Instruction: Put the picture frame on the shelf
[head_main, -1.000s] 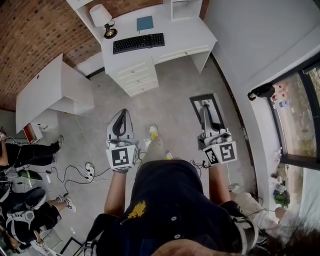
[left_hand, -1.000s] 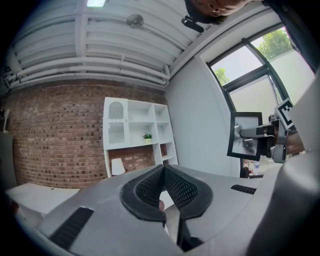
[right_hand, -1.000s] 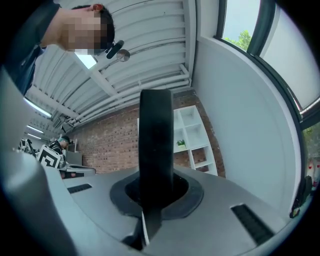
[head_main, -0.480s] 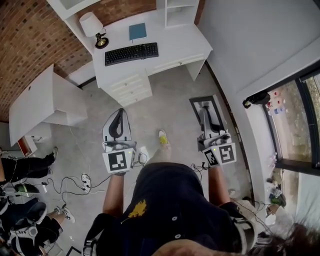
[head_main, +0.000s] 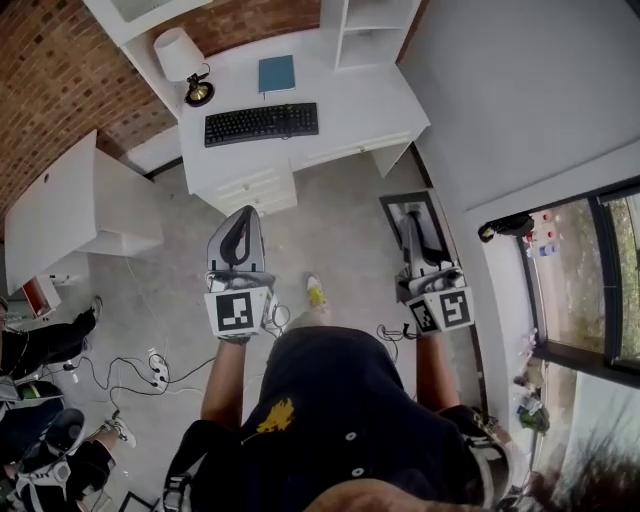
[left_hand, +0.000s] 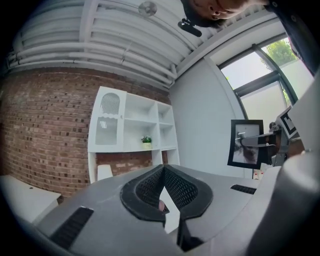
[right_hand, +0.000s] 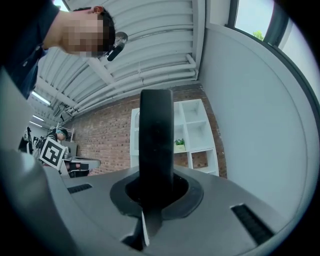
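Observation:
A black picture frame (head_main: 413, 222) stands edge-up in my right gripper (head_main: 408, 228), which is shut on it. In the right gripper view the frame's dark edge (right_hand: 156, 142) rises straight out of my right gripper (right_hand: 156, 186). From the left gripper view the same frame (left_hand: 246, 143) shows at the right, face on. My left gripper (head_main: 243, 214) is held level with it at the left, its fingertips touching and nothing between them, as the left gripper (left_hand: 163, 169) view confirms. The white shelf unit (head_main: 365, 25) stands on the desk ahead, also seen as shelf (left_hand: 134, 131) and shelf (right_hand: 192, 132).
A white desk (head_main: 350, 95) carries a keyboard (head_main: 262, 122), a lamp (head_main: 185, 60) and a blue book (head_main: 277, 73). Another white desk (head_main: 70, 205) stands left. Cables (head_main: 150, 365) and seated people (head_main: 40, 340) are at the left, a window (head_main: 590, 270) at the right. A small plant (left_hand: 146, 141) sits on the shelf.
The desk and shelf have slid lower in the head view, so the person has come closer to them. Both grippers keep their places and the frame stays held.

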